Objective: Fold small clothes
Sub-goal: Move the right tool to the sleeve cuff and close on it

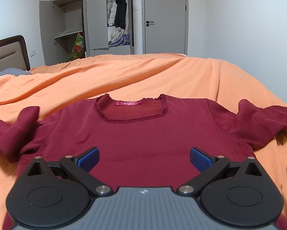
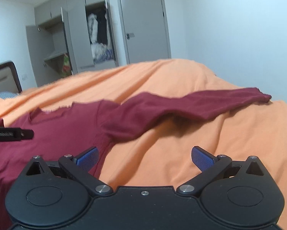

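Maroon top (image 1: 135,134) lay flat, face up, on the orange bed (image 1: 162,72), both sleeves spread out; no fold made yet, all folding remained. Pink neck label (image 1: 127,103) present, writing unreadable. Left tool (image 1: 144,158) and right tool (image 2: 145,157) both gaped wide, holding nothing.

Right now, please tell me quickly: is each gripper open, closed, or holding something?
Left gripper: open, holding nothing, above the red shirt.
Right gripper: open, holding nothing.
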`<state>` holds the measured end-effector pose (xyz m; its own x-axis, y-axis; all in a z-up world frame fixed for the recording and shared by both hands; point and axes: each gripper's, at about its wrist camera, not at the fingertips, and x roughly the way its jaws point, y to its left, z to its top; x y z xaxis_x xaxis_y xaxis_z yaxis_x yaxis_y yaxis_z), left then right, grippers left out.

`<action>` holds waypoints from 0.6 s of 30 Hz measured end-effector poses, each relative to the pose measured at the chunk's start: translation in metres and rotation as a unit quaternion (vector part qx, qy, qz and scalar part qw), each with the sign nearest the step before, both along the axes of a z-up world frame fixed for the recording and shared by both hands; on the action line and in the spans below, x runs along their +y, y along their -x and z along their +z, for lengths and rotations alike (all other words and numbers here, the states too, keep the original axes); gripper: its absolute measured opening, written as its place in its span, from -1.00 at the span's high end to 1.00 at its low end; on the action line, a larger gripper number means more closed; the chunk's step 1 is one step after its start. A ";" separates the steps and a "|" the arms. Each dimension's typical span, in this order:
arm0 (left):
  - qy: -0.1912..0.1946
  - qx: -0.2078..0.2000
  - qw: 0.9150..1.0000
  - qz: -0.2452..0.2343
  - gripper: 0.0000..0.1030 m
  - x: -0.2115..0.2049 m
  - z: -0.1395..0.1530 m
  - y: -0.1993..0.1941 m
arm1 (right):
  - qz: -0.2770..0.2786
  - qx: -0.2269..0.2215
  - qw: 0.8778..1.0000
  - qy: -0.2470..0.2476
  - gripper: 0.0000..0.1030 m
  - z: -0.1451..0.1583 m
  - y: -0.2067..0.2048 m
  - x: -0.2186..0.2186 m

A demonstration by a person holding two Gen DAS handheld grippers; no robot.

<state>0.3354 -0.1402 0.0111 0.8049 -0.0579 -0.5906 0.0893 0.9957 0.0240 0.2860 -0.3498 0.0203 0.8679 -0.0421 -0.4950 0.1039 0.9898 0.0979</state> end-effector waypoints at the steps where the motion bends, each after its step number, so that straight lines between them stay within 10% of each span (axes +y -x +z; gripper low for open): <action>1: 0.001 0.001 1.000 0.000 -0.99 -0.002 -0.002 -0.005 | 0.001 -0.006 1.000 -0.004 -0.99 0.001 -0.001 -0.007; 18: 0.028 0.023 0.999 0.021 -0.99 -0.008 -0.039 -0.045 | -0.084 -0.013 0.996 0.011 -0.99 0.009 -0.048 -0.116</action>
<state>0.3804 -0.1487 -0.0284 0.7792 -0.0590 -0.6239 0.0470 0.9983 -0.0357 0.3337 -0.4660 0.0292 0.8603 -0.1991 -0.4693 0.2665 0.9604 0.0809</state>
